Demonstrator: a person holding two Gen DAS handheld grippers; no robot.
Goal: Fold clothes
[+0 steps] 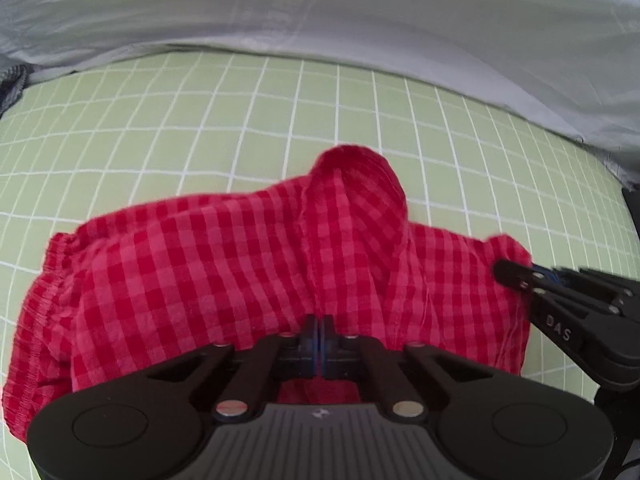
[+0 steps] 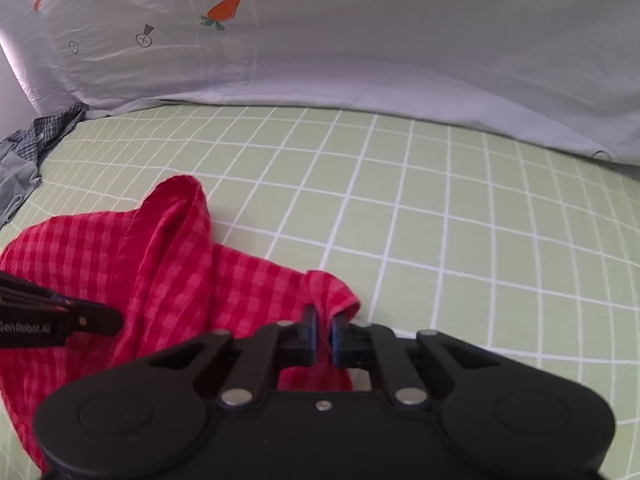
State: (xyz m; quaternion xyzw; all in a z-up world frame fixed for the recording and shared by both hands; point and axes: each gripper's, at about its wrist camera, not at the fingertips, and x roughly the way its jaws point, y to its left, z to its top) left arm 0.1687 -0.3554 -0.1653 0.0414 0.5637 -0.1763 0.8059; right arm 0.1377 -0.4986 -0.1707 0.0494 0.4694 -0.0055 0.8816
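Red checked shorts point(image 1: 224, 264) lie bunched on a green grid mat point(image 1: 200, 120), elastic waistband at the left and a raised fold in the middle. My left gripper point(image 1: 320, 328) is shut on the near edge of the shorts. My right gripper point(image 2: 323, 330) is shut on the right corner of the shorts point(image 2: 172, 264), with cloth pinched between its blue pads. In the left wrist view the right gripper point(image 1: 516, 276) comes in from the right at the shorts' corner. In the right wrist view the left gripper point(image 2: 108, 320) reaches in from the left over the cloth.
A pale grey sheet with carrot prints point(image 2: 360, 40) lies along the far side of the mat point(image 2: 440, 220). A grey-blue checked garment point(image 2: 28, 148) is crumpled at the far left edge.
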